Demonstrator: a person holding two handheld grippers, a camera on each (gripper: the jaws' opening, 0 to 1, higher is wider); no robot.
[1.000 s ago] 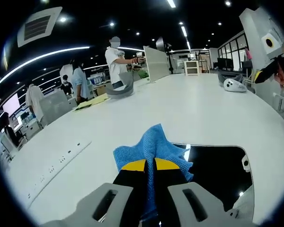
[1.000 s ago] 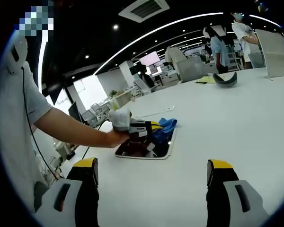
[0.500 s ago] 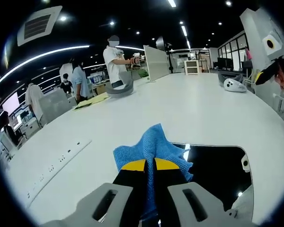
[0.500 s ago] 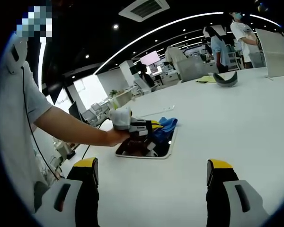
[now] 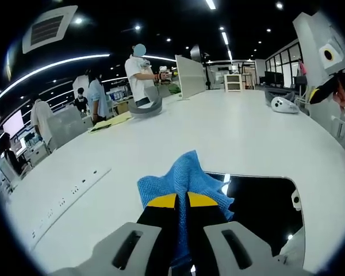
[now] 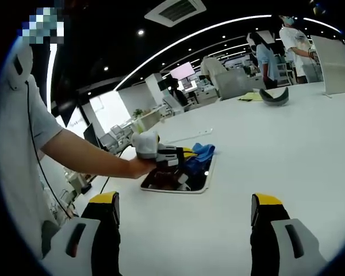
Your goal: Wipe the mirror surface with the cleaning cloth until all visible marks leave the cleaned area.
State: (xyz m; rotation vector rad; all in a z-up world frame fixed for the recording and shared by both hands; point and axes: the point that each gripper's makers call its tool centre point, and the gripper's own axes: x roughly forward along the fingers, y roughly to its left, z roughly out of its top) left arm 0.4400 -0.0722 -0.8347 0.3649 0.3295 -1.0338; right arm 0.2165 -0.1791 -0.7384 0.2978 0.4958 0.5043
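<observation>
My left gripper [image 5: 182, 202] is shut on a blue cleaning cloth [image 5: 184, 175], whose folds stick out past the yellow-tipped jaws. The cloth rests at the left edge of a dark rectangular mirror [image 5: 264, 201] lying flat on the white table. In the right gripper view the same mirror [image 6: 181, 181] lies mid-left with the left gripper [image 6: 181, 158] and the blue cloth [image 6: 202, 152] over its far end, held by a person's hand. My right gripper [image 6: 184, 215] hangs open above the table, well short of the mirror, nothing between its jaws.
The white table [image 5: 230, 132] stretches far ahead. On it lie a grey curved object [image 5: 146, 109], yellow sheets [image 5: 112, 122], a white device [image 5: 284, 103] and a power strip [image 5: 63, 198]. Several people stand at the back left. The other gripper's body [image 5: 328, 52] rises at the right.
</observation>
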